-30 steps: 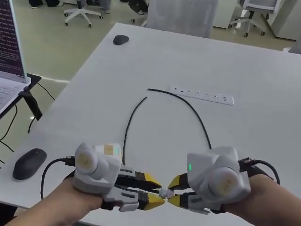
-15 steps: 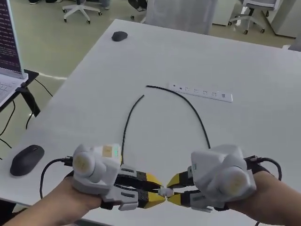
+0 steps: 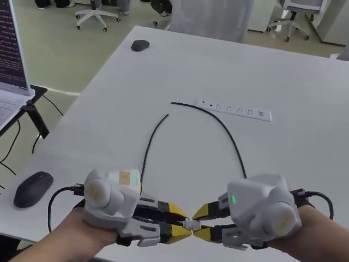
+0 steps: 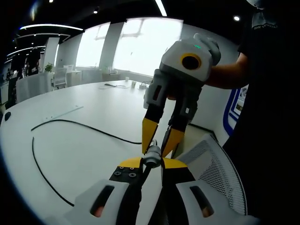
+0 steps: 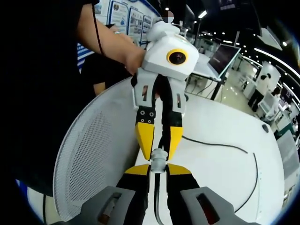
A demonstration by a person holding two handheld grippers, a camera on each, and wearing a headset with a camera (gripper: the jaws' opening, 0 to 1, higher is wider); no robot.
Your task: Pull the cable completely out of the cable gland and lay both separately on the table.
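Head view: L gripper (image 3: 183, 225) & R gripper (image 3: 199, 224) met tip to tip at near table (image 3: 283, 82) edge w/ gland (image 3: 191, 224) between, cable (image 3: 226, 131) looping over tabletop; L gripper view: L jaws clamped gland; R gripper view: R jaws prob. pinched its other end, cable not yet out, so pull & lay-down remained.

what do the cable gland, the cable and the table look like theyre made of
The cable gland: pale grey, dull sheen, probably moulded plastic. The cable: matte black jacket that lies in loose curves, likely rubber or PVC. The table: smooth white top with soft reflections, perhaps laminate.
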